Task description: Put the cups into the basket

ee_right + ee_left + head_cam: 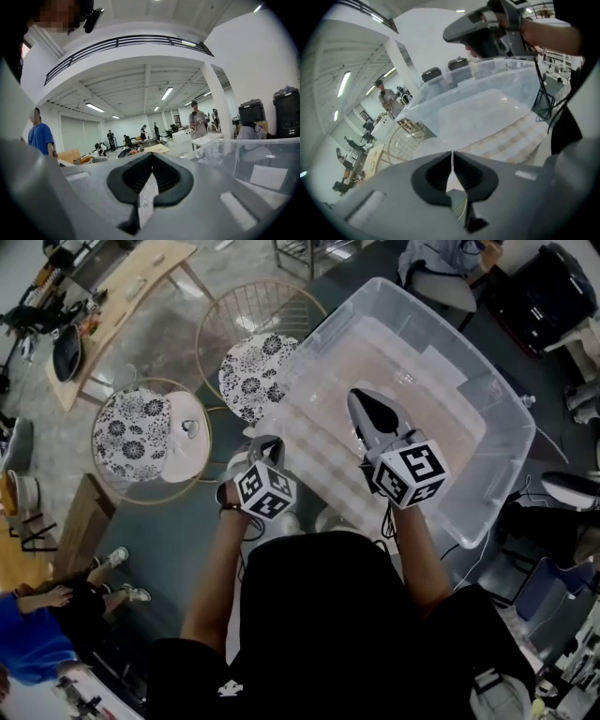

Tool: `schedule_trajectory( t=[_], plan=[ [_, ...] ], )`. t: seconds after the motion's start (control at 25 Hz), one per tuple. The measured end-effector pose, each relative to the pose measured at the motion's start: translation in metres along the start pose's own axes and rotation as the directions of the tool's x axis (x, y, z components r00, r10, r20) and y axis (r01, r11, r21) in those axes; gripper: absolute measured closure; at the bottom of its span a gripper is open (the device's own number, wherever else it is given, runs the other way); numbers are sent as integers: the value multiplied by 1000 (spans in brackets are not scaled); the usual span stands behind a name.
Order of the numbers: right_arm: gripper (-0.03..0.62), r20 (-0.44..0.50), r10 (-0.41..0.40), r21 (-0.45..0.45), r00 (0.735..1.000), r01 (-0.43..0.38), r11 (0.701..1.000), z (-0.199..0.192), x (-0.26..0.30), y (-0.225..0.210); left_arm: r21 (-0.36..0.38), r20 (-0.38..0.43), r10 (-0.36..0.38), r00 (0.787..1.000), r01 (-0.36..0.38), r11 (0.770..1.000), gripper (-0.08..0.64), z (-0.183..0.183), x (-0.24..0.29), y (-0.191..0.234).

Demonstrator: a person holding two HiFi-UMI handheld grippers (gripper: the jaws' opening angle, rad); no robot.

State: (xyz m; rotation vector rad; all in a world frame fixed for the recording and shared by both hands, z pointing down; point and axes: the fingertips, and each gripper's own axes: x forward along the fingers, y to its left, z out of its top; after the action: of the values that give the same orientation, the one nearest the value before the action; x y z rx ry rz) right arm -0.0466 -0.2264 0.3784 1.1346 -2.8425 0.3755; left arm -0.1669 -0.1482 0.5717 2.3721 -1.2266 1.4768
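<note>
In the head view both grippers are held up in front of the person's chest. My left gripper (266, 443) is shut and empty, above the near left corner of a big clear plastic bin (487, 395). My right gripper (360, 401) hangs over the bin's inside, also shut with nothing in it. In each gripper view the jaws meet at the tips, left gripper (452, 155) and right gripper (151, 158). A round wire basket (110, 469) at the left holds a floral cushion and a white rounded thing (187, 439), possibly a cup. A second wire basket (221, 317) stands behind it.
The clear bin (487, 105) rests on a pale checked cloth (525, 136). A wooden table (127, 296) stands at the far left, and chairs and black cases (548, 292) at the far right. People stand about the hall (41, 136).
</note>
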Motion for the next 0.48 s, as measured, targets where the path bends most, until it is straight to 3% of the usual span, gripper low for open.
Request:
schedule_trajectory(
  t=[0.24,0.48],
  plan=[
    [592,12,19,-9,1000,-19,1000,7,6,11,25,73,96,993,-98,995,543,27,-43,37],
    [592,23,18,-20,1000,-17,1000,13,8,17,58,174,172,970,-185,981,543,68,-82,67]
  ],
)
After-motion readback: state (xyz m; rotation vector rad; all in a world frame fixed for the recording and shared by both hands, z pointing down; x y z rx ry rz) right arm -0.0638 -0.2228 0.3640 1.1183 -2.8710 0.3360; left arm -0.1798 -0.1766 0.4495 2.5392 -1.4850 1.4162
